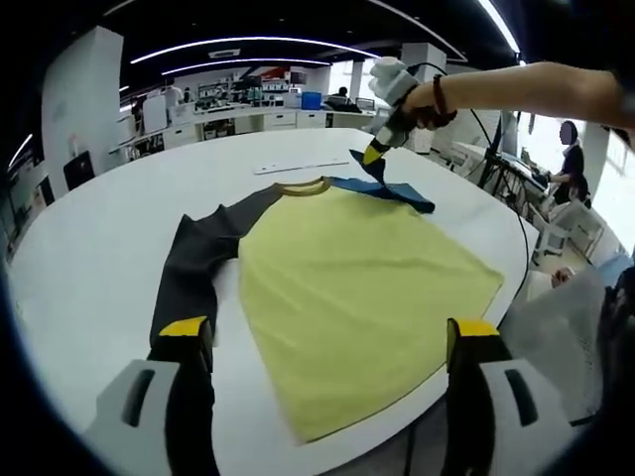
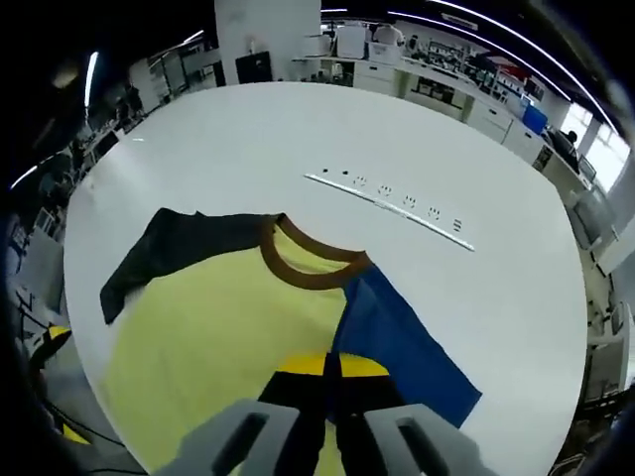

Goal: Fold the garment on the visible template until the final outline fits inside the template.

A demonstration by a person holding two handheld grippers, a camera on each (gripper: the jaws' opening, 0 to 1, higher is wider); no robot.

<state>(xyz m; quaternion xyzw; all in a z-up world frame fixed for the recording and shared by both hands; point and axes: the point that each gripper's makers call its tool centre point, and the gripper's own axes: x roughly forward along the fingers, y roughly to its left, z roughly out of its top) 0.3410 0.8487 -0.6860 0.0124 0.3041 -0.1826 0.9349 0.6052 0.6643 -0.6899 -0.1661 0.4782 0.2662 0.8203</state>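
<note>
A yellow shirt (image 1: 357, 288) lies flat on the round white table (image 1: 99, 238). It has a brown collar (image 1: 303, 186), a dark grey sleeve (image 1: 193, 263) and a blue sleeve (image 1: 392, 190). My left gripper (image 1: 327, 339) stands wide open at the near edge, its left fingertip (image 1: 185, 329) over the end of the dark sleeve and its right one past the hem. My right gripper (image 1: 373, 157), held by a hand, is shut on the blue sleeve and lifts a peak of it. In the right gripper view its jaws (image 2: 332, 367) meet where the blue sleeve (image 2: 402, 347) joins the yellow body (image 2: 218, 337).
A long white strip with dark marks (image 2: 392, 206) lies on the table beyond the collar (image 2: 313, 270). The table edge runs close to the shirt's hem (image 1: 397, 416). Desks, shelves and a person (image 1: 572, 159) are in the background; a cable (image 1: 516, 218) hangs from the right gripper.
</note>
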